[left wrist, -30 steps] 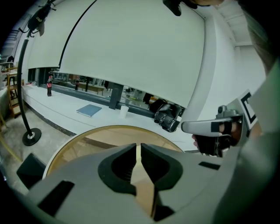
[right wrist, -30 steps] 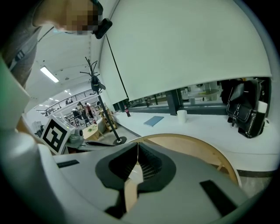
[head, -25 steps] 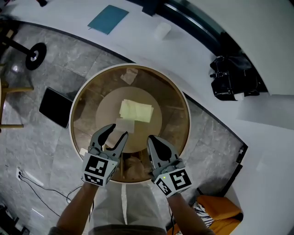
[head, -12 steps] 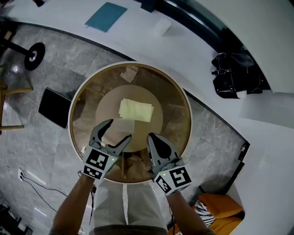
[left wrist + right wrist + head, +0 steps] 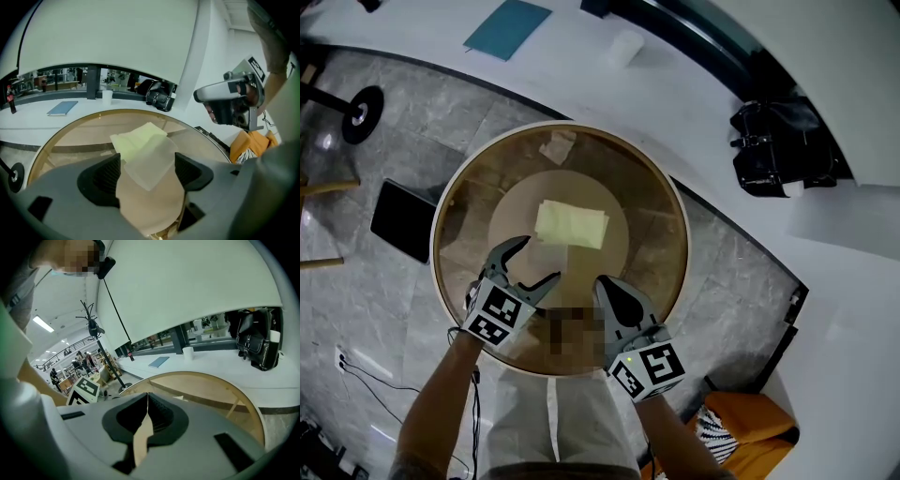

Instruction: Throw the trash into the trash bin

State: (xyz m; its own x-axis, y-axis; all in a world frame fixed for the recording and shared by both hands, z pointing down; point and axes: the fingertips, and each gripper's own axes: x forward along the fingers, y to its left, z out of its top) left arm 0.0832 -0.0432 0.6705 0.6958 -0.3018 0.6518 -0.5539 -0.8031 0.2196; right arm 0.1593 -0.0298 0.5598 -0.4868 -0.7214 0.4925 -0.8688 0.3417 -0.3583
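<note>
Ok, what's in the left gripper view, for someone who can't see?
The left hand-held gripper's jaws have just been opening and stand wide, a thin pale sheet loose between them over a round glass table, in front of a yellow-green napkin. Behind: a counter with a blue book, cup and black bag.

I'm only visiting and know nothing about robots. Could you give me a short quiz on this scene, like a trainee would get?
1. True or false: the right gripper has its jaws wide apart.
2. What shows between the jaws of the left gripper? A) a bottle B) a pale paper sheet C) a spoon
3. Fill in: the yellow-green napkin lies on the round ____.
Key: 1 false, they are together. 2 B; those jaws have just been opening, with the sheet between them. 3 table.
</note>
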